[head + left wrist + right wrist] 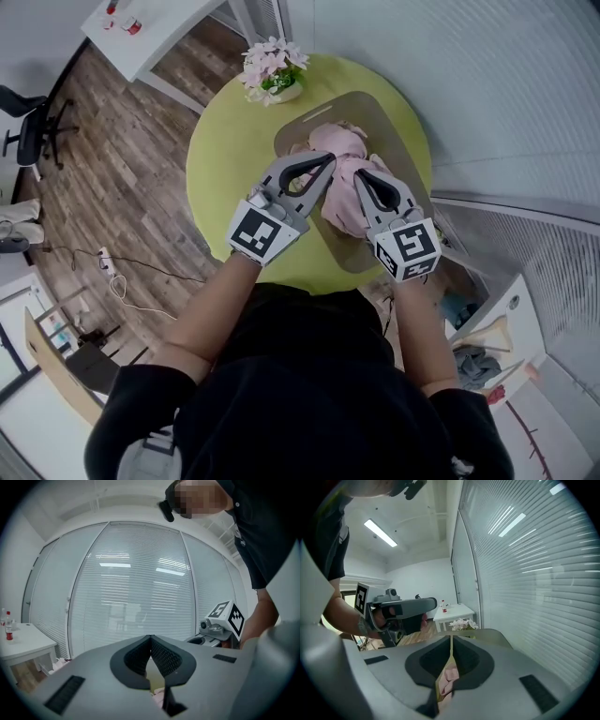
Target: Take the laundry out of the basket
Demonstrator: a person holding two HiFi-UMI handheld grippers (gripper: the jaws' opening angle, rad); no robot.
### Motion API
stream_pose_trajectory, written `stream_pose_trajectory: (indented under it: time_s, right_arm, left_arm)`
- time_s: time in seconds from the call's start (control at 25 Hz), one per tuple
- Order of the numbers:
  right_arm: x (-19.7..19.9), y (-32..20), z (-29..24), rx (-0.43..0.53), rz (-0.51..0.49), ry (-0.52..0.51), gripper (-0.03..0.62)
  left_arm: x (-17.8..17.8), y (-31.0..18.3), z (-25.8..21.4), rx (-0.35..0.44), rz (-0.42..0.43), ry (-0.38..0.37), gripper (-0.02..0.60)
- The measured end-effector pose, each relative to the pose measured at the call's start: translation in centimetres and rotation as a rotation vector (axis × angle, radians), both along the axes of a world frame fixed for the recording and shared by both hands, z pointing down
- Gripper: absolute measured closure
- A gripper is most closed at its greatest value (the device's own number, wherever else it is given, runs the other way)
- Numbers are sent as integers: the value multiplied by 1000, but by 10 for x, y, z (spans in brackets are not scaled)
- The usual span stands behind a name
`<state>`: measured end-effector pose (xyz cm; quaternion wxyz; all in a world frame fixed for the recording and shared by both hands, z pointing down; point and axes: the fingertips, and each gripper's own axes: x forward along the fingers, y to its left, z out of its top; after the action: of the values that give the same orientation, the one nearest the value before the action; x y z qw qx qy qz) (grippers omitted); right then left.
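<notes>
A taupe oblong basket (323,111) lies on the round yellow-green table (225,178), with pink laundry (339,150) heaped inside it. Both grippers hover over the heap, tips pointing away from me. My left gripper (328,159) is shut, its jaws meeting at the tip (151,637) with nothing between them. My right gripper (360,176) is also shut (451,638). Pink cloth (449,674) shows through the gap behind its jaws, lying below them rather than pinched. In the right gripper view the left gripper (403,609) is seen at the left.
A pot of pink flowers (274,70) stands on the table's far edge beside the basket. A white side table (155,28) with small bottles is at the far left, and an office chair (28,131) on the wooden floor. Blinds cover the right wall. A hanger and clothes (483,342) lie low right.
</notes>
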<state>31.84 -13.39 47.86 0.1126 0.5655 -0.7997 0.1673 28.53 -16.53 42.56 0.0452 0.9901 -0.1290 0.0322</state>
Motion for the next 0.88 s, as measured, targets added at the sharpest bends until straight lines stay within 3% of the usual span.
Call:
stream_pose_trajectory:
  time_s: [0.6,0.88]
  right_arm:
    - [10,-28,94,-237,-79,62,561]
    - [3,-31,168,-495,-153,134,370]
  left_arm:
    - [18,-35,28,32,-73,-15,572]
    - [14,-46,43,18,-110,-29,572]
